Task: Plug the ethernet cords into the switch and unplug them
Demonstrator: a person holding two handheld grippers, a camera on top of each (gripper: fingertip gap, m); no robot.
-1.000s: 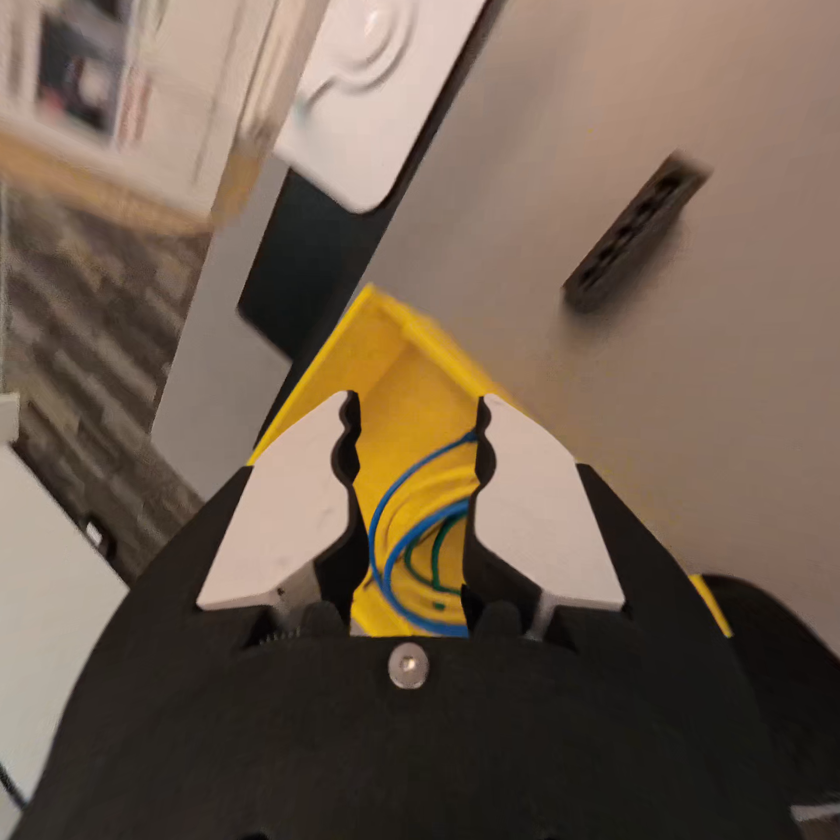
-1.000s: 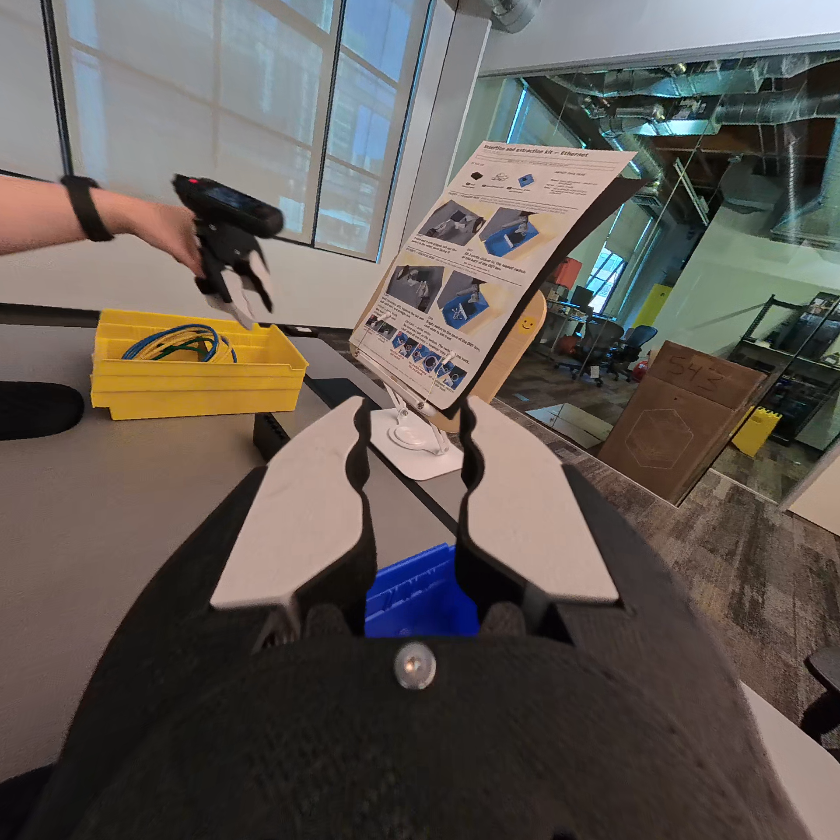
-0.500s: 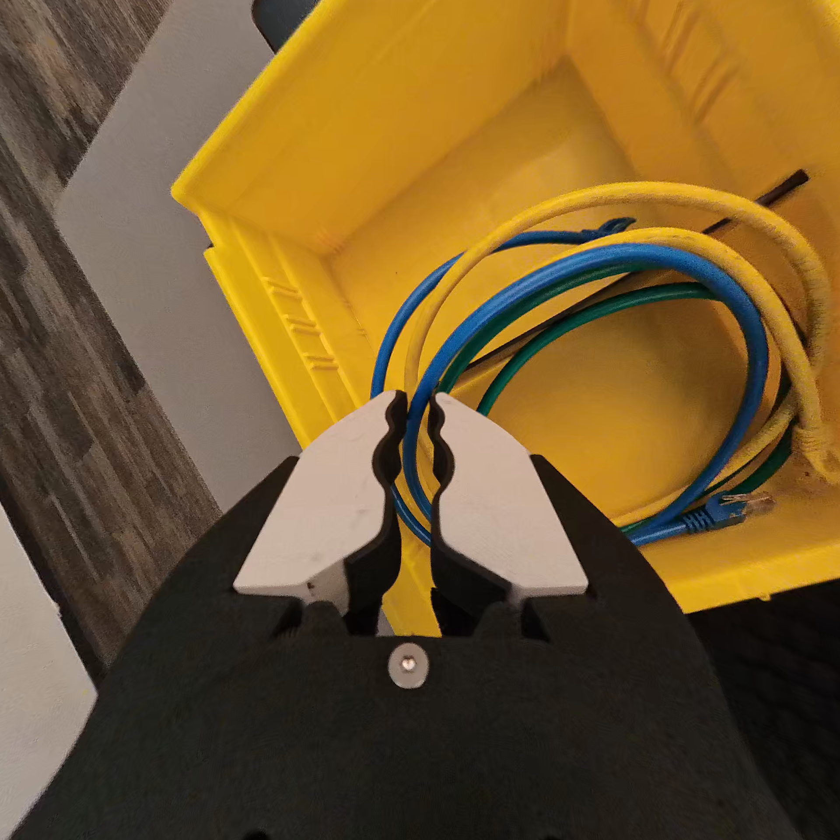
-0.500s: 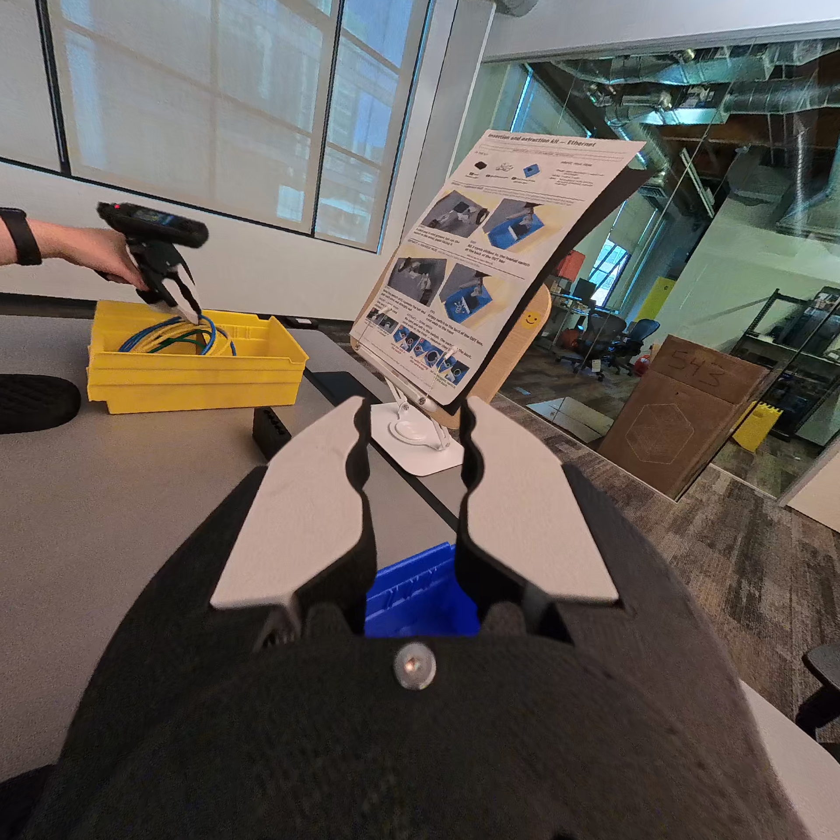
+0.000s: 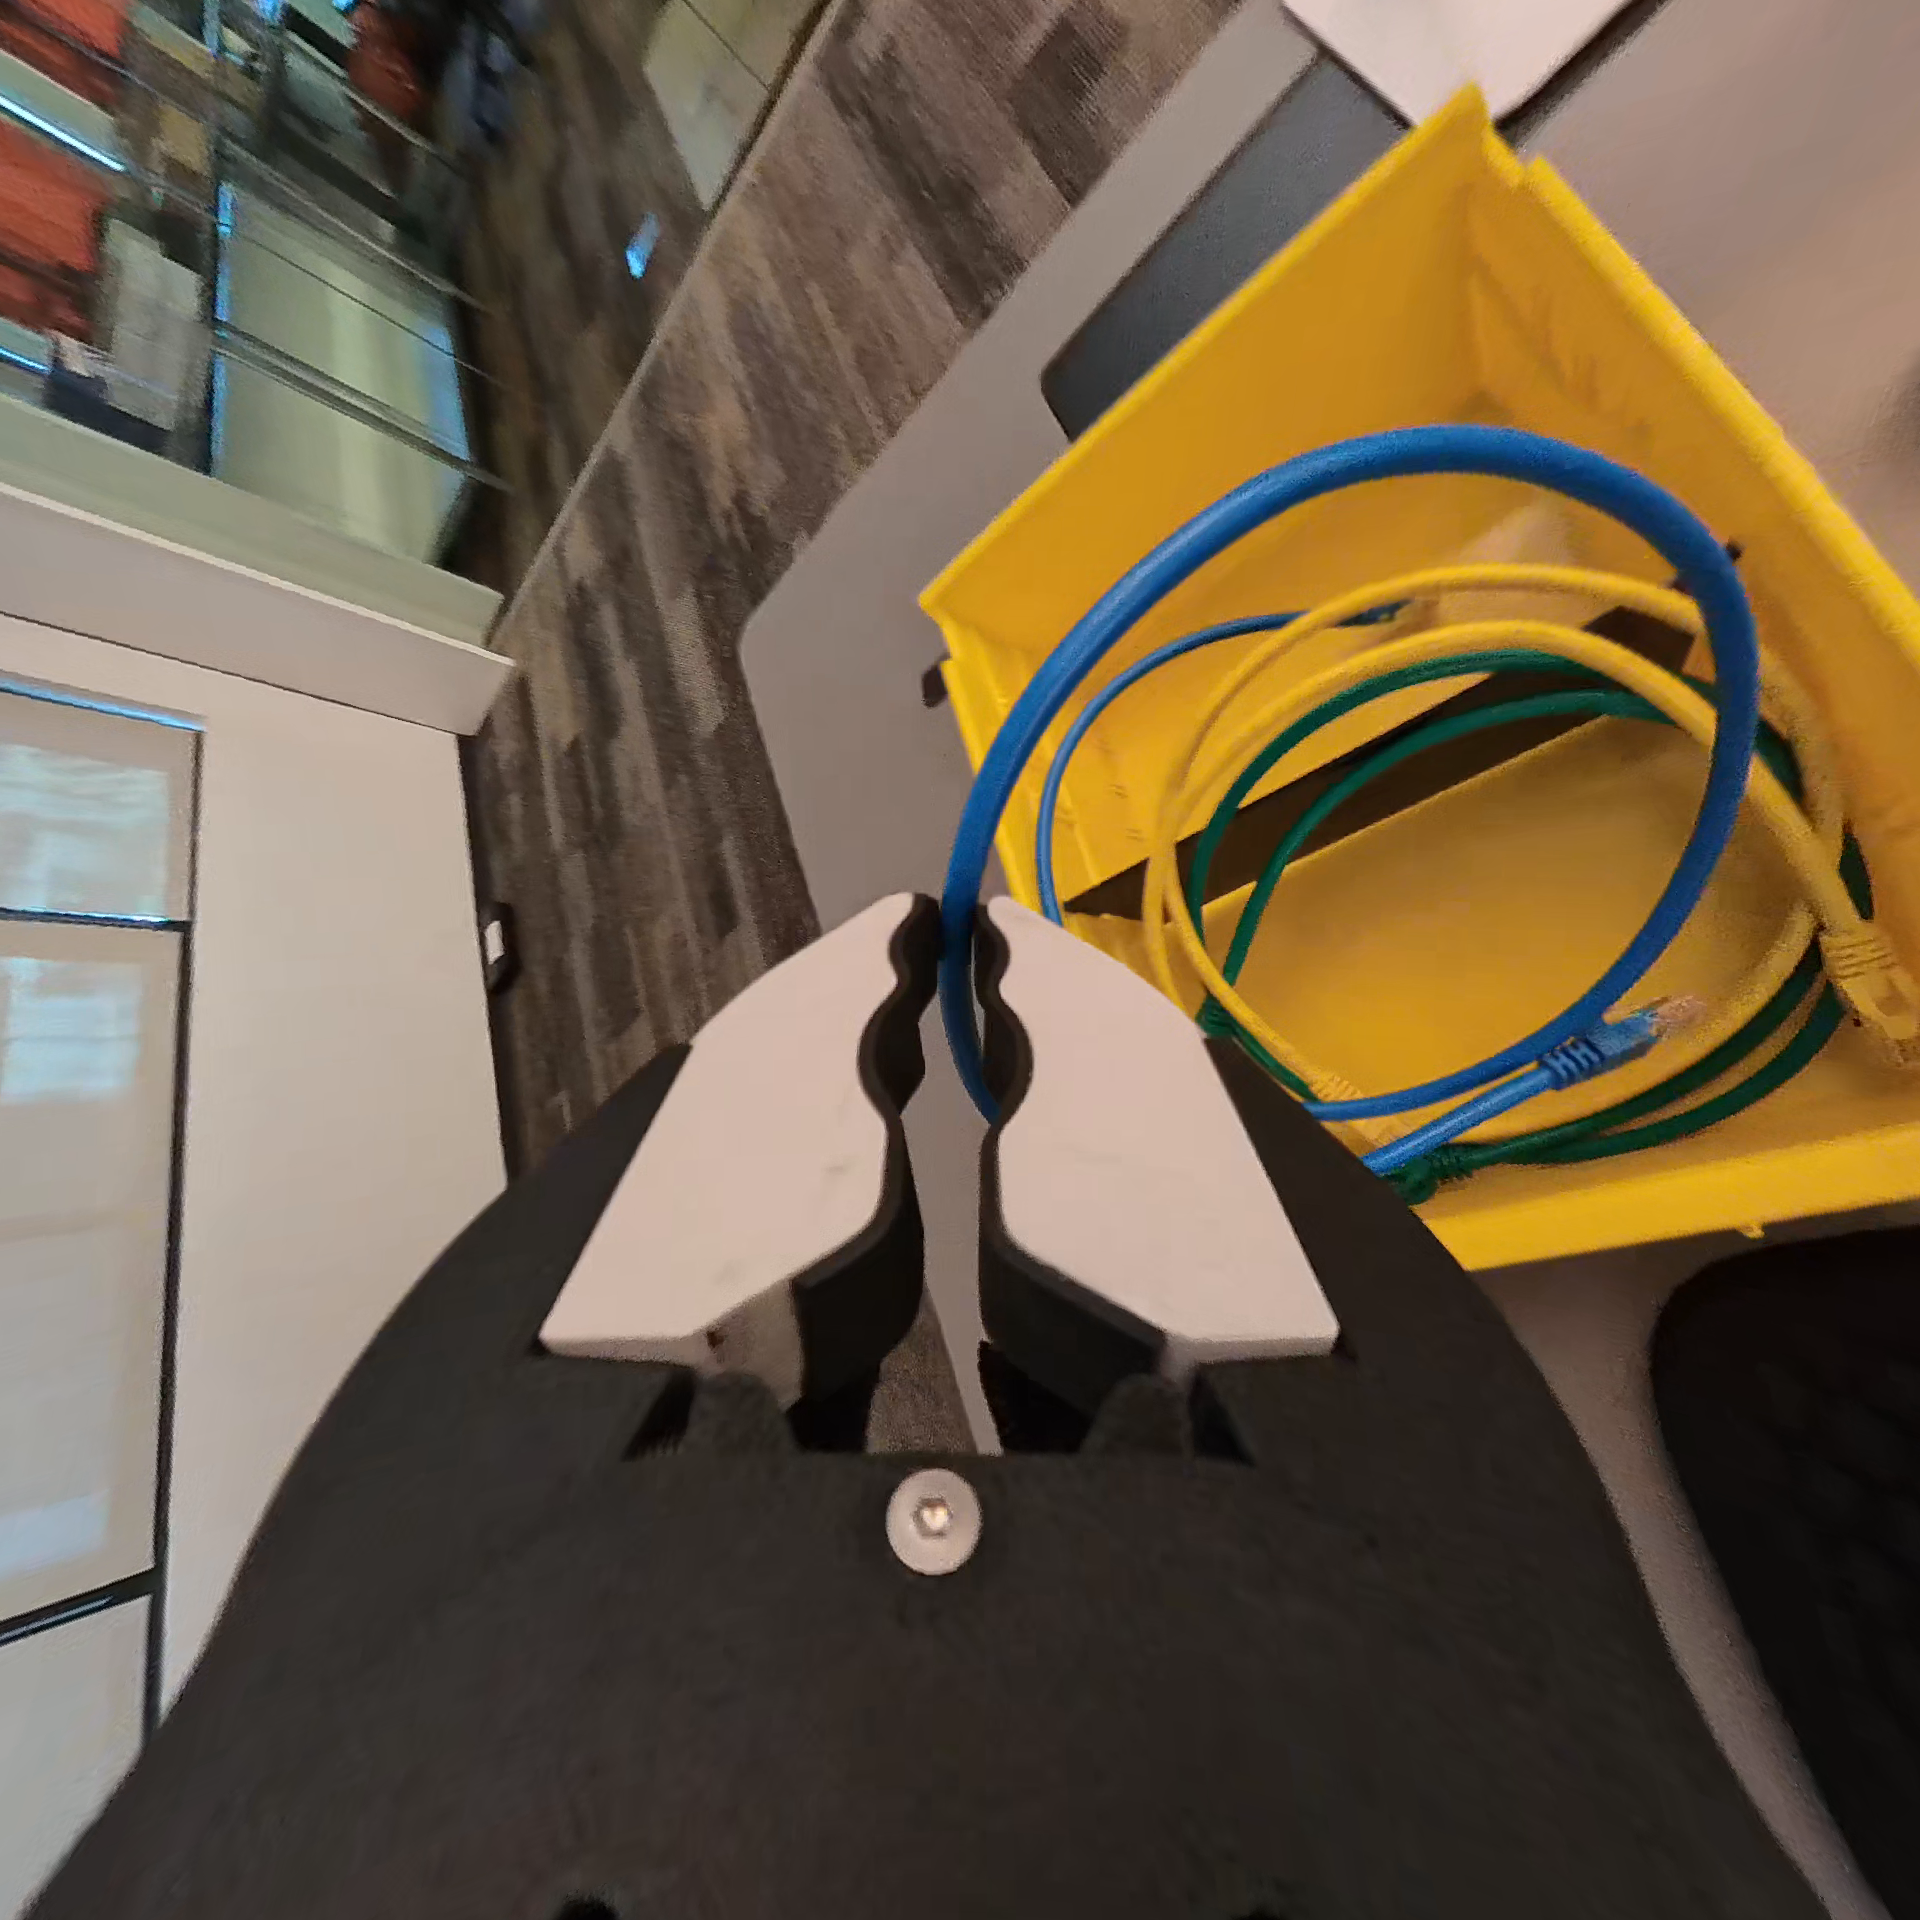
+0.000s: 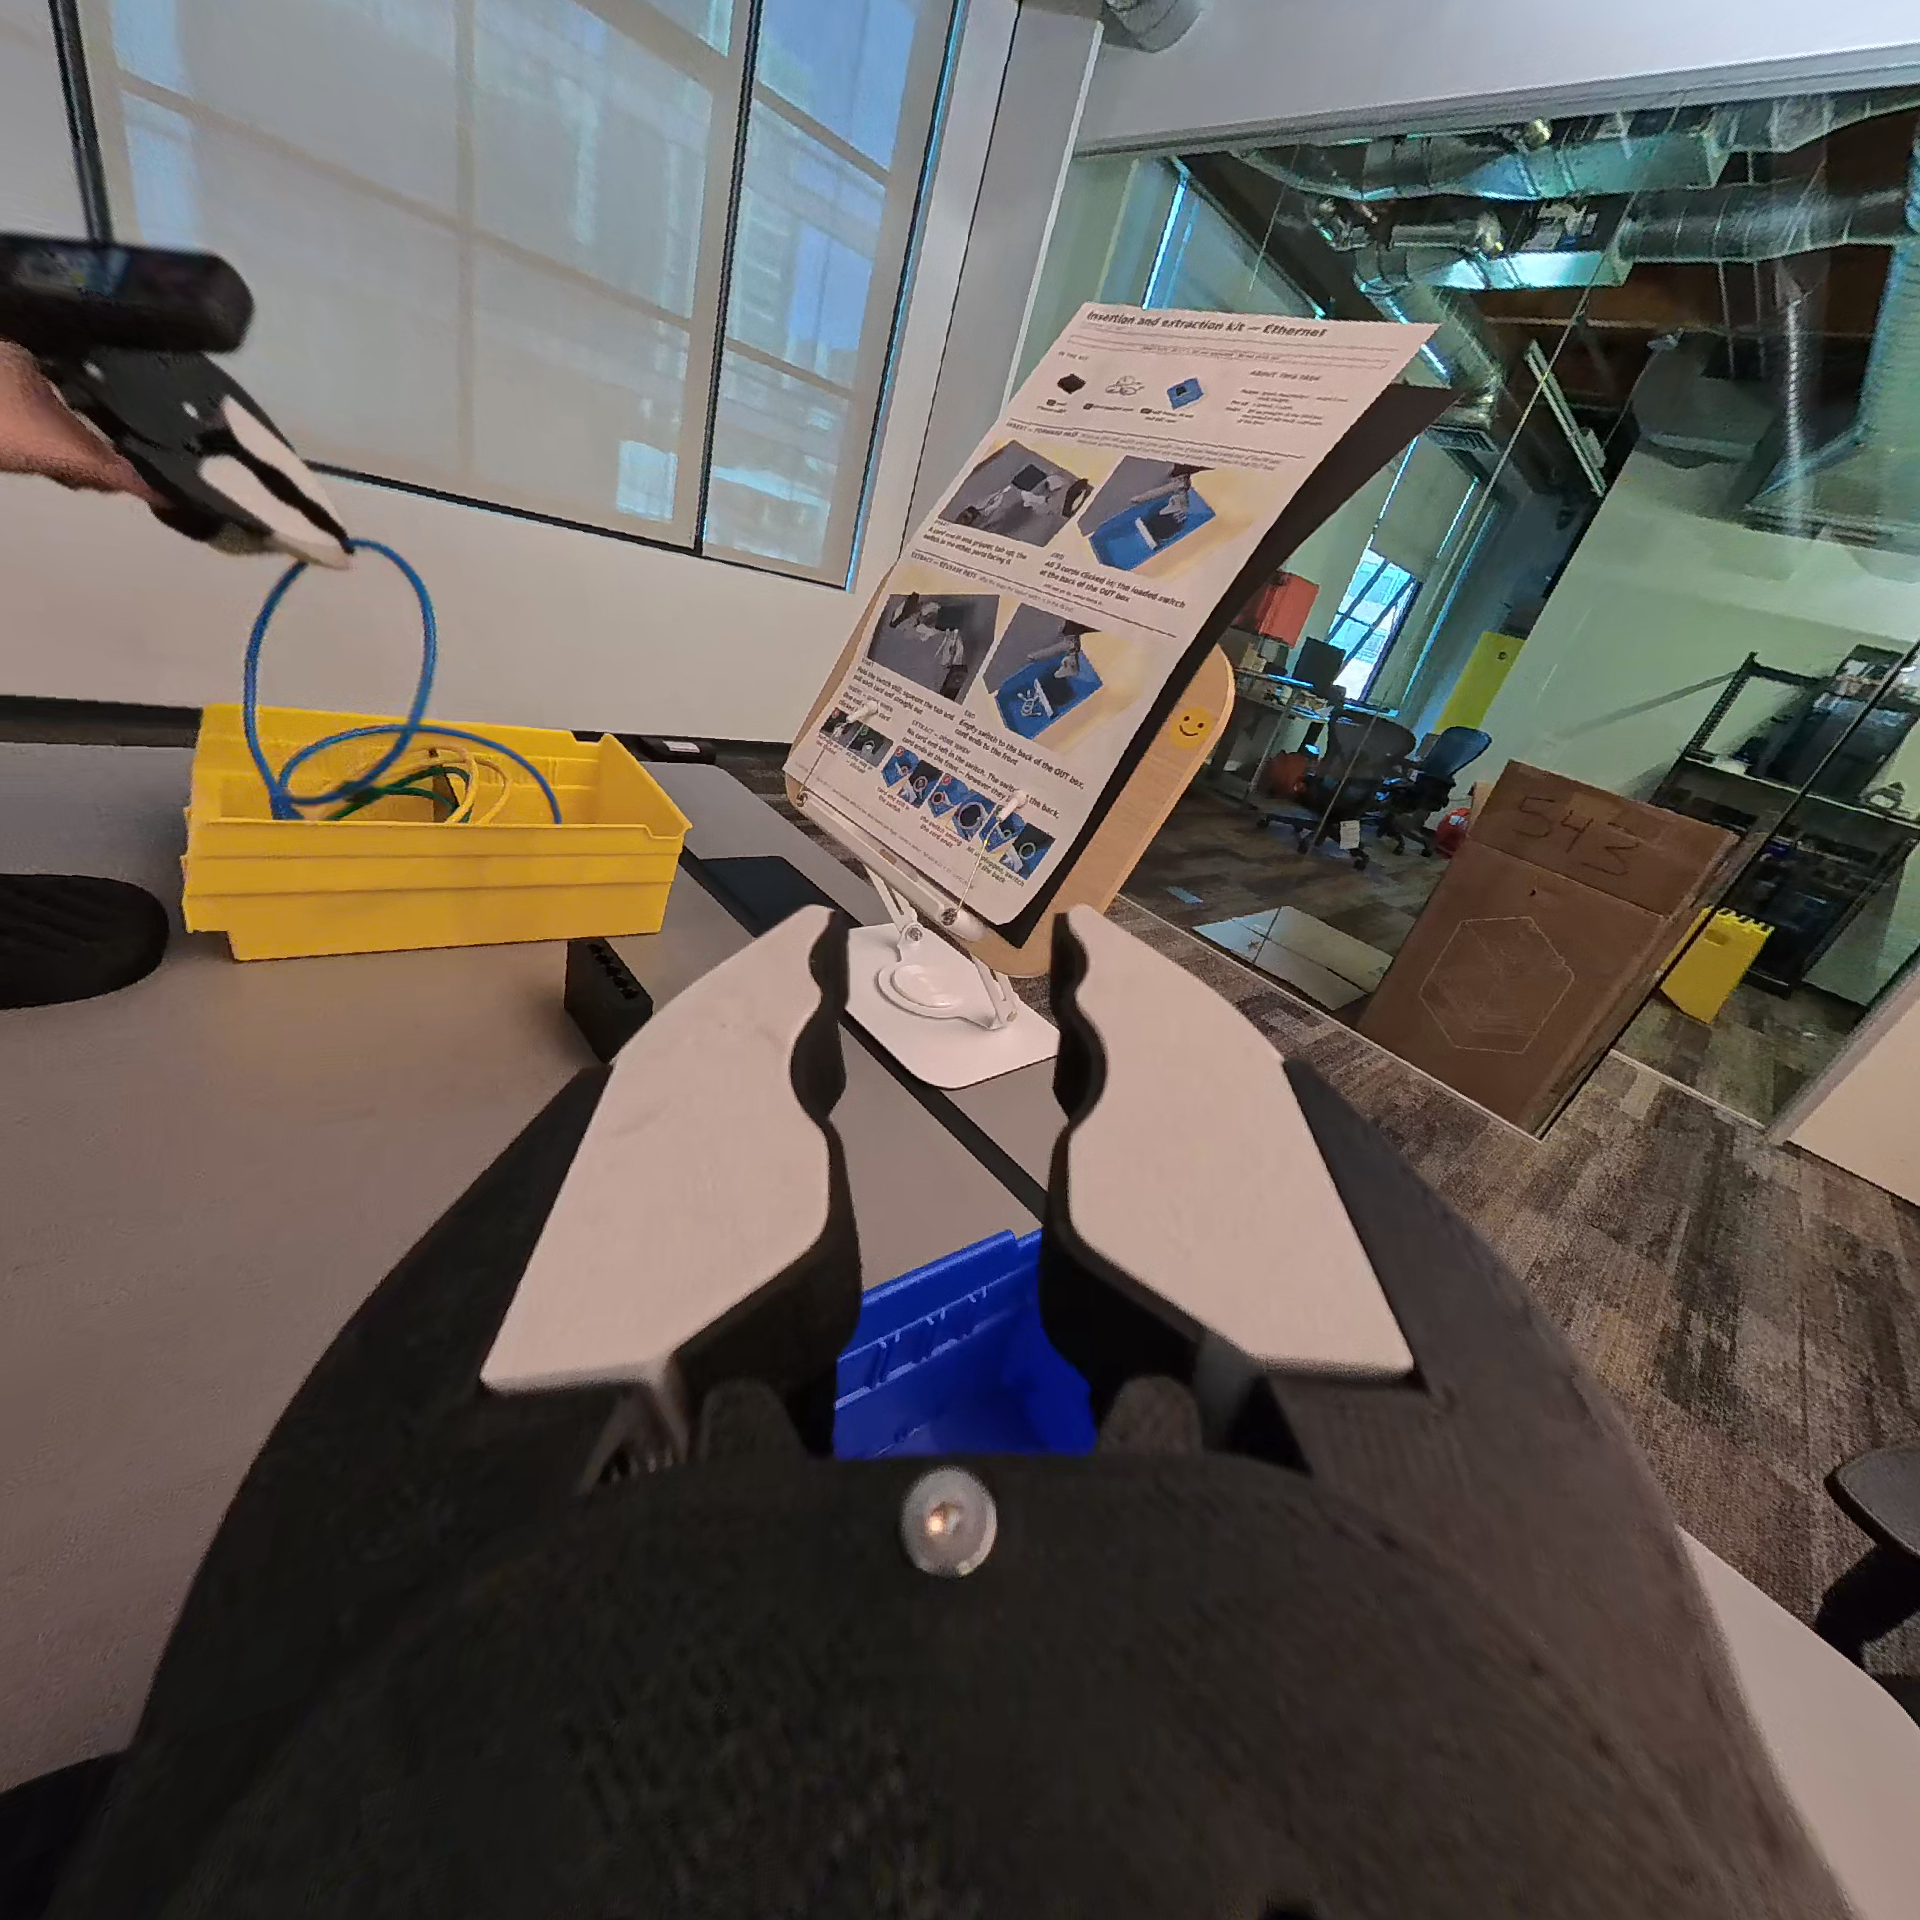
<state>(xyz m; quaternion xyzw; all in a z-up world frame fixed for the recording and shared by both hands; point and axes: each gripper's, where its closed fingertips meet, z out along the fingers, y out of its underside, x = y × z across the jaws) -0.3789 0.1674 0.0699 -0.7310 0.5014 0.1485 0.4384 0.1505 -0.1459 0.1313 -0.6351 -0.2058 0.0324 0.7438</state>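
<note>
Left gripper (image 5: pixel 958 920): jaws nearly closed, pinching the blue ethernet cord (image 5: pixel 1382 457) at the tips; in the right wrist view it is raised above the yellow bin (image 6: pixel 416 894), held by a person's hand (image 6: pixel 42 436).
Blue ethernet cord: one loop lifted clear of the bin, the rest trailing down inside; its clear-tipped plug (image 5: pixel 1631 1023) hangs over the bin's floor.
Other cords: a yellow cord (image 5: pixel 1455 592) and a green cord (image 5: pixel 1351 779) lie coiled in the bin, under and through the blue loops.
Right gripper (image 6: pixel 940 935): jaws moderately apart, holding nothing, hovering over a blue bin (image 6: pixel 956 1340).
Switch (image 6: pixel 608 987): small black box with a row of ports, on the tabletop (image 6: pixel 260 1143) just in front of the yellow bin, nothing plugged in.
Writing: a printed instruction sheet (image 6: pixel 1091 623) with photos sits on a white stand beside a wooden board with a smiley sticker; a brown cardboard box (image 6: pixel 1538 935) on the floor bears handwritten marks.
Surface: grey tabletop, with a black textured pad (image 6: pixel 73 935) left of the yellow bin.
Room: office with large windows, glass partition, grey patterned carpet, chairs and shelving beyond.
</note>
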